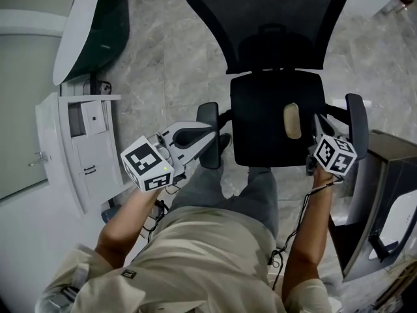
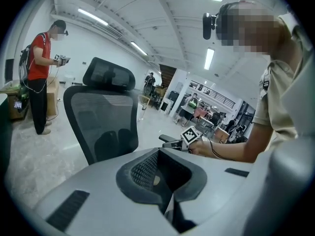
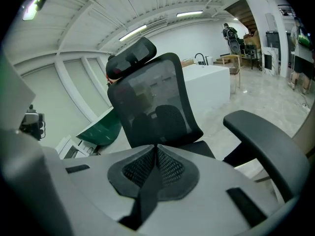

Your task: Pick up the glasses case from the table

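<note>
1. The glasses case is a pale beige oblong. It lies on the black seat of an office chair, in the right part of the seat, a little right of the centre of the head view.
2. The right gripper is at the right edge of the seat, just beside the case. Its tips look apart from the case, but this is not sure. In the right gripper view its two dark pads are pressed together with nothing between them.
3. The left gripper is in the middle left of the head view, near the chair's armrest and well apart from the case.
4. In the left gripper view its pads stand a little apart and pinch nothing. A small pale spot shows in the gap, too small to tell what it is.
5. The chair stands on a grey stone floor.
6. A white cabinet is at the left edge of the head view.
</note>
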`<state>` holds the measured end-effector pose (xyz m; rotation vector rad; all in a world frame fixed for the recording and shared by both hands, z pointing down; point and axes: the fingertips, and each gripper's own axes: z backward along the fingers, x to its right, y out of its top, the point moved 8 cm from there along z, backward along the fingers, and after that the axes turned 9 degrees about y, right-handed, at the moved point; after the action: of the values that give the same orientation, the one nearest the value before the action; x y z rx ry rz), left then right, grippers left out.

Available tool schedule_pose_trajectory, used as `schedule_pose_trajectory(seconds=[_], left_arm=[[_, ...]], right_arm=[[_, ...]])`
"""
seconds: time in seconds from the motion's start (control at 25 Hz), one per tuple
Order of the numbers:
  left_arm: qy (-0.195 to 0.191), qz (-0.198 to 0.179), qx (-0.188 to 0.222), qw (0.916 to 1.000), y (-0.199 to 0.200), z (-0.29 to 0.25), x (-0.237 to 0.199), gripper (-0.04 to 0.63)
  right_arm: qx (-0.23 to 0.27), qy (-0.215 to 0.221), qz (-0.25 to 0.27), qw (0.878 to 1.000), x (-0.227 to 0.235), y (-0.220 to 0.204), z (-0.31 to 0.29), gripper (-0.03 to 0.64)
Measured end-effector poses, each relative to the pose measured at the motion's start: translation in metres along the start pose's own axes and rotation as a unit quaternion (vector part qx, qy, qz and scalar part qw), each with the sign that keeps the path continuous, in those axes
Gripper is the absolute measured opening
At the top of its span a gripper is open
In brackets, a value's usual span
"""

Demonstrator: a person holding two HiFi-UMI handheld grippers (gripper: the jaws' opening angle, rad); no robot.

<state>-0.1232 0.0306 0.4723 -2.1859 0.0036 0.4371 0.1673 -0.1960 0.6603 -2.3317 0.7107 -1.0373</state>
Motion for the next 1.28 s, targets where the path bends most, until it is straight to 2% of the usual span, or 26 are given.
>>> schedule_pose_trajectory(seconds=[0.56,0.8,1.2,1.28], left_arm=[[-0.018,0.005,-0.031,0.9994,-0.004,-0.056,-0.017,0.014],[-0.024,0.012,-0.045,0.9986,-0.011,-0.083,-0.028,0.014],[-0.029,0.021,-0.064,0.9973,-0.027,-0.119,-0.039,0.014],[-0.030,0.023,-0.067,0.9970,-0.030,-0.124,-0.040,0.014]], right_arm=[[-0.031,-0.005,-0.020,0.999,0.045,-0.024,-0.046,0.028],[-0.064,0.003,-0.019,0.998,0.066,-0.040,-0.075,0.034],[-0.144,0.034,-0.018,0.989,0.089,-0.088,-0.127,0.229],[-0.161,0.033,-0.014,0.986,0.093,-0.098,-0.135,0.250]])
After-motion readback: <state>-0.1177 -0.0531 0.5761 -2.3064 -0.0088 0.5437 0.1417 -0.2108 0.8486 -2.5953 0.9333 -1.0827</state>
